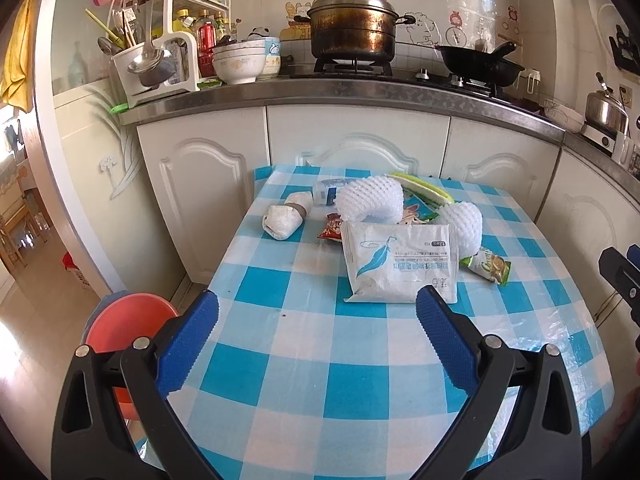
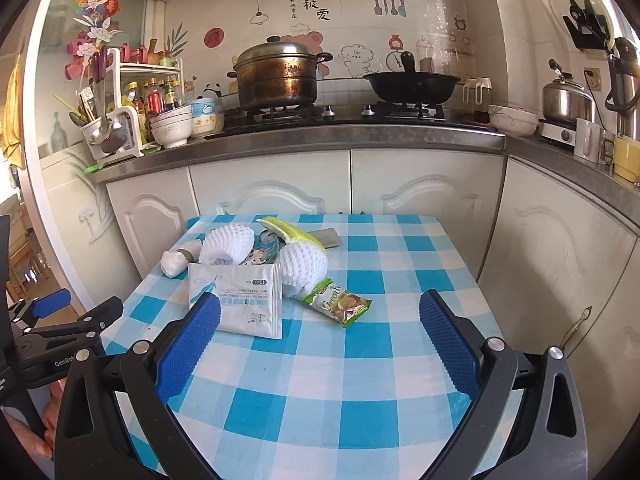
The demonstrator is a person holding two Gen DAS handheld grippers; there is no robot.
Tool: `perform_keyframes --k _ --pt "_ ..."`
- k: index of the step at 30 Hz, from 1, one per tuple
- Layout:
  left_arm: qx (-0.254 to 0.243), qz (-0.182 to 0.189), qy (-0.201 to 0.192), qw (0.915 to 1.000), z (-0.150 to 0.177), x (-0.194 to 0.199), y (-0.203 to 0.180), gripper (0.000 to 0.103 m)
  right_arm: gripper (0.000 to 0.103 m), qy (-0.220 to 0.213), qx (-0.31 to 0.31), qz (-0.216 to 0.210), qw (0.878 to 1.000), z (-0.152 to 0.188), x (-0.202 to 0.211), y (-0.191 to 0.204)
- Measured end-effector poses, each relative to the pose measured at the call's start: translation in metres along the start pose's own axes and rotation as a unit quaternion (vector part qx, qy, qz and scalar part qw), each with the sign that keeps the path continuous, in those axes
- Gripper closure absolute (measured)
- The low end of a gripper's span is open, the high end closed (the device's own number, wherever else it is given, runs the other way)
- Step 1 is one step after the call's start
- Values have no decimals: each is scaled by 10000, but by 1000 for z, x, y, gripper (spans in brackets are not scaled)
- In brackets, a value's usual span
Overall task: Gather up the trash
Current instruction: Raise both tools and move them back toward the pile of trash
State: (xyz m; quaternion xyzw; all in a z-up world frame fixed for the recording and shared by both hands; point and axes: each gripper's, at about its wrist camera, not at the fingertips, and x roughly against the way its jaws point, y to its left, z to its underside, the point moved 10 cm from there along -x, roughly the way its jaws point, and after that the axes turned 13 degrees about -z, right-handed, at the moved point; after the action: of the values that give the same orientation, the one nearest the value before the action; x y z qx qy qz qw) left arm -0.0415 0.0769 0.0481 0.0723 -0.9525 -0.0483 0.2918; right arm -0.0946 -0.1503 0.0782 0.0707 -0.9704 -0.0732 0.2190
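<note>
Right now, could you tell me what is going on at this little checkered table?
A person holds a hand-held gripper in each hand over the blue-and-white checkered table, and trash collecting has not visibly begun. The left hand-held gripper and right hand-held gripper are both open and empty. The litter sits in a pile at the far side: a white feather-print packet, a green snack wrapper, two white foam fruit nets and a paper-wrapped roll. A red bin sits beside the table.

Sunlit kitchen — white cabinets (image 2: 272, 184) under a steel counter (image 2: 304, 140), tiled wall (image 2: 440, 32) stickered, blue-checked table (image 2: 360, 360) in front.
</note>
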Motion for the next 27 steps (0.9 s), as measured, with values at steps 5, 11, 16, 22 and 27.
perform_keyframes --k 5,11,16,22,27 --pt "17 -23 218 9998 12 -21 0 3 4 238 -206 -218 9993 15 -21 -7" --pt "-51 -6 345 9994 22 -41 -4 3 4 551 -356 -388 9971 33 -47 -13" --pt "-135 126 403 9990 28 -54 -10 3 4 924 -671 -568 9918 49 -68 -19" --pt "52 666 444 9968 26 -63 -15 3 4 1057 -790 -539 9898 53 -86 -29" --pt "282 1222 548 9906 21 -68 -26 3 4 1002 -940 -613 9886 46 -98 -39"
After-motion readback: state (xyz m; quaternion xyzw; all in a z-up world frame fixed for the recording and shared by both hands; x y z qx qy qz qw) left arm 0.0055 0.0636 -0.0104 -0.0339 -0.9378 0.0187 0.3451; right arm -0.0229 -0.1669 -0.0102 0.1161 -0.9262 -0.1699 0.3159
